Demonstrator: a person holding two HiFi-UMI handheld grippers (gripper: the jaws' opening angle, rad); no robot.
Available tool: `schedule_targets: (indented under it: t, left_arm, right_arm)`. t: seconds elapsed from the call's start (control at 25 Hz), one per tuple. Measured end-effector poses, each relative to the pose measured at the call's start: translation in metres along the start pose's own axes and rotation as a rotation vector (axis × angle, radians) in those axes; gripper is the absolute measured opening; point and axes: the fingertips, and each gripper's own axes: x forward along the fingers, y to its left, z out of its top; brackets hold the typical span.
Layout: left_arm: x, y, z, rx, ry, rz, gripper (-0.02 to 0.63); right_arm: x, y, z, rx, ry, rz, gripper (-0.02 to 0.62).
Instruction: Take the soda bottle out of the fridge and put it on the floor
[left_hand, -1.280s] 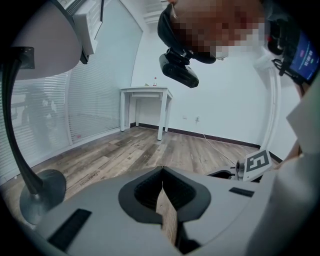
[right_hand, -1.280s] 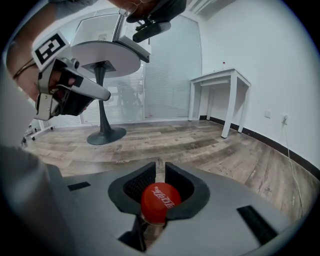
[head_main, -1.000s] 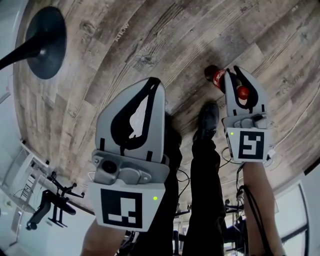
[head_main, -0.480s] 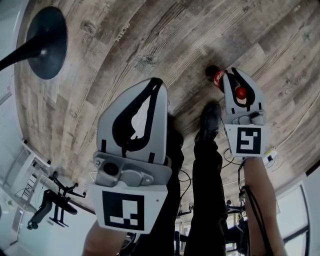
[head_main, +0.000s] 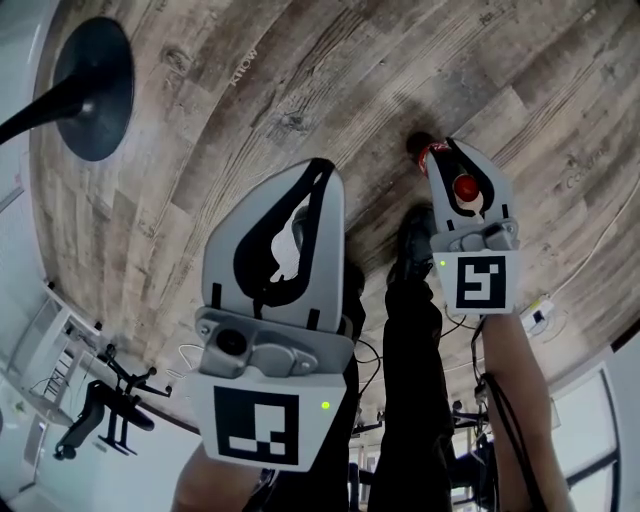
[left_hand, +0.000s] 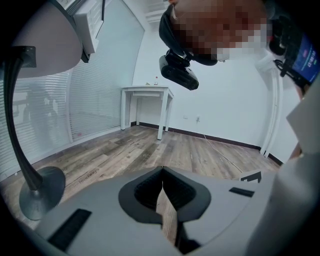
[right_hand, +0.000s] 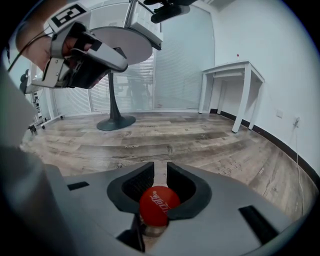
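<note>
I count two grippers, one soda bottle (right_hand: 159, 206), one black pedestal base (head_main: 95, 85) at ten o'clock, and one white table (left_hand: 147, 91). My left gripper (left_hand: 162, 176) is closed on nothing. My right gripper (right_hand: 160, 170) has just been easing its jaws apart, with both touching the bottle under its red cap. Only the head view shows the bottle's label, between one and two o'clock, down by the floor (head_main: 300, 60). I cannot tell if it stands there. Only the gripper views show the table.

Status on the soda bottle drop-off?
Left tongs shut, empty. Right tongs just opening, gripping red-capped plastic soda bottle at cap; base looks down on grey wood-plank floor. Black shoe close beside bottle.
</note>
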Motion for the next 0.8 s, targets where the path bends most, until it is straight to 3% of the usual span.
schedule_targets:
  t: [0.32, 0.8]
  left_arm:
    - [-0.004, 0.000, 0.000, -0.005, -0.003, 0.014, 0.017]
    - [-0.018, -0.007, 0.012, -0.003, -0.025, 0.028, 0.017]
  right_arm:
    - [-0.001, 0.024, 0.004, -0.035, 0.007, 0.083, 0.126]
    - [-0.016, 0.019, 0.035, -0.015, -0.081, 0.059, 0.121]
